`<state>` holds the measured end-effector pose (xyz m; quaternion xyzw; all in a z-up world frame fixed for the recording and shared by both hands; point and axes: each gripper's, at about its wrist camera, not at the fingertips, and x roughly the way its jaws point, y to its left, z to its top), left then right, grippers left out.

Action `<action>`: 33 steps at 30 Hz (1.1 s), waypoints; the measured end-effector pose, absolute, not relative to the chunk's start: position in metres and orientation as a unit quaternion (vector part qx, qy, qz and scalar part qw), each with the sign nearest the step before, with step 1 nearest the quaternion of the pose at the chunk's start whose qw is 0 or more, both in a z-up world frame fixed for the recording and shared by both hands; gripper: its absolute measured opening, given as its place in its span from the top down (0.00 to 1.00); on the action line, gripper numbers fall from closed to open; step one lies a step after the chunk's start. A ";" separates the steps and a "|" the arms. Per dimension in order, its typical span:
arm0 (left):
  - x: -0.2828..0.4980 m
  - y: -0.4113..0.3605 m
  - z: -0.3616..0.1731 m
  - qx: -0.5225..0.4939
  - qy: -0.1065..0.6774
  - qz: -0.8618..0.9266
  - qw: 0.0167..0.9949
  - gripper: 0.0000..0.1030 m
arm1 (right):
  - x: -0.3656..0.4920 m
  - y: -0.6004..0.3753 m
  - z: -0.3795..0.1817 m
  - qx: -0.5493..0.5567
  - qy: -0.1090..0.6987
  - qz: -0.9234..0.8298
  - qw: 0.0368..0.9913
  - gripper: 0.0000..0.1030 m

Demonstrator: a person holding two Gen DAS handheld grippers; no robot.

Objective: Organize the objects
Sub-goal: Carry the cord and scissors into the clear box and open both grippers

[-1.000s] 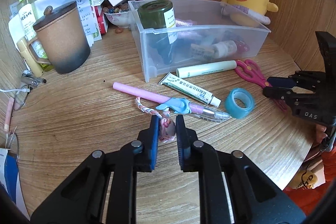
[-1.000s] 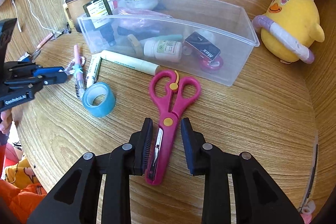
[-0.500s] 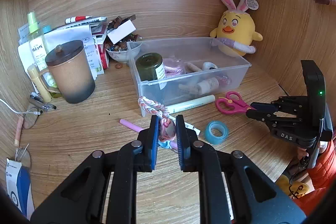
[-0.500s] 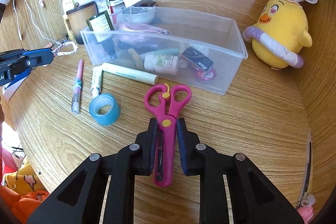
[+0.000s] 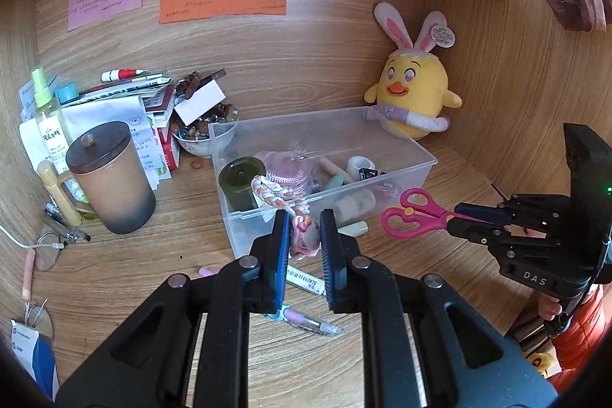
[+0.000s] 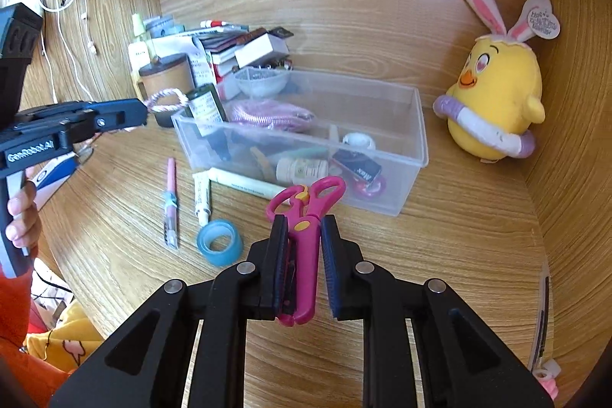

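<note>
Both hands are loaded and up off the wooden desk point(image 6: 440, 255). The left gripper point(image 5: 303, 239) is clamped on a small pink charm with a braided pink-and-white cord point(image 5: 304, 236), the cord looping out ahead of the fingers, held just short of the near left end of the clear plastic storage bin point(image 5: 422, 159). The right gripper point(image 6: 302, 255) is closed on the blades of the magenta plastic scissors point(image 6: 306, 205), handles pointing away, hanging near the bin's front wall.

The bin already holds a fair share: a dark green jar, something pink and coiled, a white roll, a small bottle and a few bits I cannot make out.

Left on the desk in front of it (by my count four things): a pale cream tube point(image 6: 248, 184) against the bin's front, a smaller white ointment tube point(image 6: 201, 195), a pink pen with a blue grip point(image 6: 170, 201), and a light blue roll of tape point(image 6: 220, 241) nearest us. I'd put the job somewhere past halfway, with these two carried items next to go in.
</note>
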<state>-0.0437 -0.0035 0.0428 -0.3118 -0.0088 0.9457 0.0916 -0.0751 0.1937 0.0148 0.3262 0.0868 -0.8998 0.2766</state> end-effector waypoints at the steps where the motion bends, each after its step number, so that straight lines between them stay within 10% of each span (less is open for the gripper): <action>1: -0.046 -0.003 0.043 -0.311 -0.010 0.946 0.092 0.85 | -0.075 0.194 0.018 0.322 0.085 -0.901 0.278 0.84; 33: -0.160 0.034 0.015 -0.366 -0.006 0.924 0.115 0.85 | -0.193 0.153 0.007 0.333 0.076 -0.907 0.245 0.84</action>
